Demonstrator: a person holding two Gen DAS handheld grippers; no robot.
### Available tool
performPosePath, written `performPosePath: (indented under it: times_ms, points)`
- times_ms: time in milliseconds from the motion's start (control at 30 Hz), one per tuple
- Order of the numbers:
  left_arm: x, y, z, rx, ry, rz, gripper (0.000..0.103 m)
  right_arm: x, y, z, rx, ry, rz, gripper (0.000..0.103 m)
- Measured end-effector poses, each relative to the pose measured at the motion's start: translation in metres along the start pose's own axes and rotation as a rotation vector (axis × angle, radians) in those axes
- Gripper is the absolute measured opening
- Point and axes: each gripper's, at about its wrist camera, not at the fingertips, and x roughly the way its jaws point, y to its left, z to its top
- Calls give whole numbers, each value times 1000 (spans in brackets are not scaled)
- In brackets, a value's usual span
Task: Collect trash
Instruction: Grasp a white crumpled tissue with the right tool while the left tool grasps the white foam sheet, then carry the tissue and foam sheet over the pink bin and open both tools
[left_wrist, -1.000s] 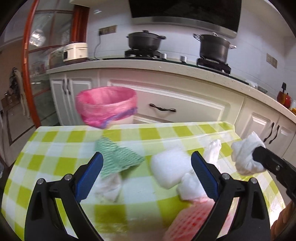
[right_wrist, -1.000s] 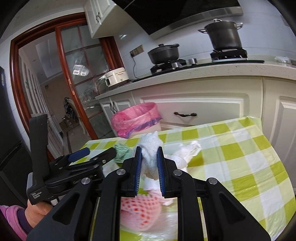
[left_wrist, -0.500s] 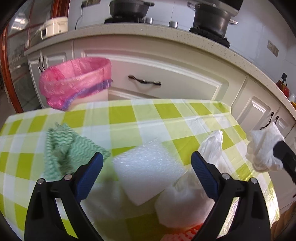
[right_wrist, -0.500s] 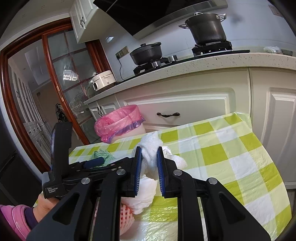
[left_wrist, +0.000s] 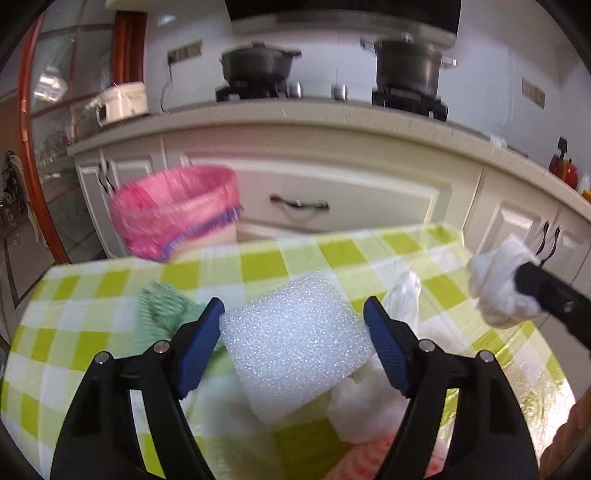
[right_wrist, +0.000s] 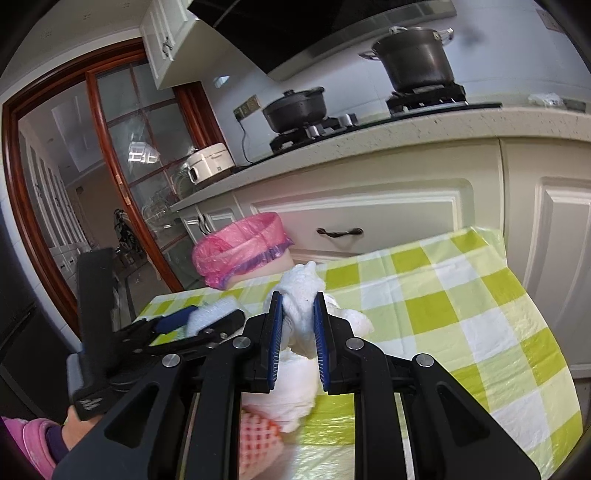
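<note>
Foam sheet (left_wrist: 295, 332): white, bubbly, between left gripper (left_wrist: 293, 334) fingers, which are closing; contact unclear (near edge hidden behind fingers). Crumpled white tissue (right_wrist: 301, 295) pinched tight in right gripper (right_wrist: 298, 332) fingers. Pink-lined bin (left_wrist: 177, 206) beyond fingertips, blurred. Green-checked tabletop (left_wrist: 92, 314) below.

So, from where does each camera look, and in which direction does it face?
Left wrist view: sits on the left gripper, faces over the checked table to the kitchen counter; its closing jaws flank a white foam sheet.
Right wrist view: sits on the right gripper, faces the same way; its jaws hold a white tissue wad; a hand shows.
Both share the pink-lined bin and the foam sheet.
</note>
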Motion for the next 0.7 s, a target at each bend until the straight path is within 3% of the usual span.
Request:
performPosePath:
  times_ms: [267, 700]
  points:
    - [-70, 22, 3, -13, -108, 19, 75, -18, 45, 5, -55, -35, 42, 18]
    - [-160, 58, -16, -13, -202, 58, 75, -32, 122, 1, -137, -57, 121, 18]
